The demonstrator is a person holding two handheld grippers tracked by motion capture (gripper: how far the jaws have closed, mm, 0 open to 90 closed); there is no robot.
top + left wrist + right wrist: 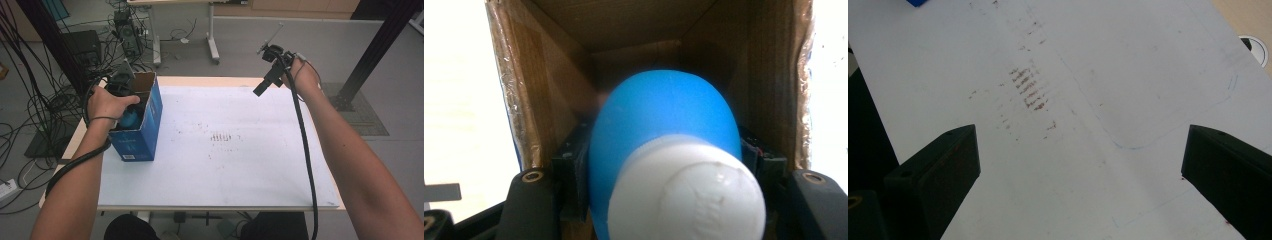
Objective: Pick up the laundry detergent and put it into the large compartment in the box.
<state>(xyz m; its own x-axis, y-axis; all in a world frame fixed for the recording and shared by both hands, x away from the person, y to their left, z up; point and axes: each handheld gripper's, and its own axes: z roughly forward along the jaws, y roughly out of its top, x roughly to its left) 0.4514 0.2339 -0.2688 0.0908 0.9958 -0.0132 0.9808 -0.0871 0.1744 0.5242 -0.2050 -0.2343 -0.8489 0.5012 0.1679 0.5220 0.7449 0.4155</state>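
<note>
1. High view: the blue cardboard box [137, 127] stands on the counter [225, 165] near its left edge, top flaps open. It serves as the landmark below.
2. The left hand [107, 105] sits over the box's open mouth, and the left gripper [125, 90] reaches down into it. Its fingers are hidden below the rim from here.
3. A patch of blue bottle [131, 119] shows inside the box, just beneath the hand; the rest is covered by the hand and the box wall.
4. Left gripper view: the same blue bottle [664, 125], with its white cap [689, 195] toward the lens, sits between the two black fingers [574, 175], which pinch it at the sides. The bottle's far end and the box floor are out of sight behind it, and the cap is blurred from closeness.
5. The brown inner walls [524, 75] of the box surround the bottle on all sides.
6. The right gripper [267, 82] hangs in the air well to the right of the box, above the counter's far edge.
7. Right gripper view: its fingers [938, 170] stand spread wide, with bare counter and some reddish smudges [1029, 89] between them. A corner of the box [920, 2] is cut off at the top edge.
</note>
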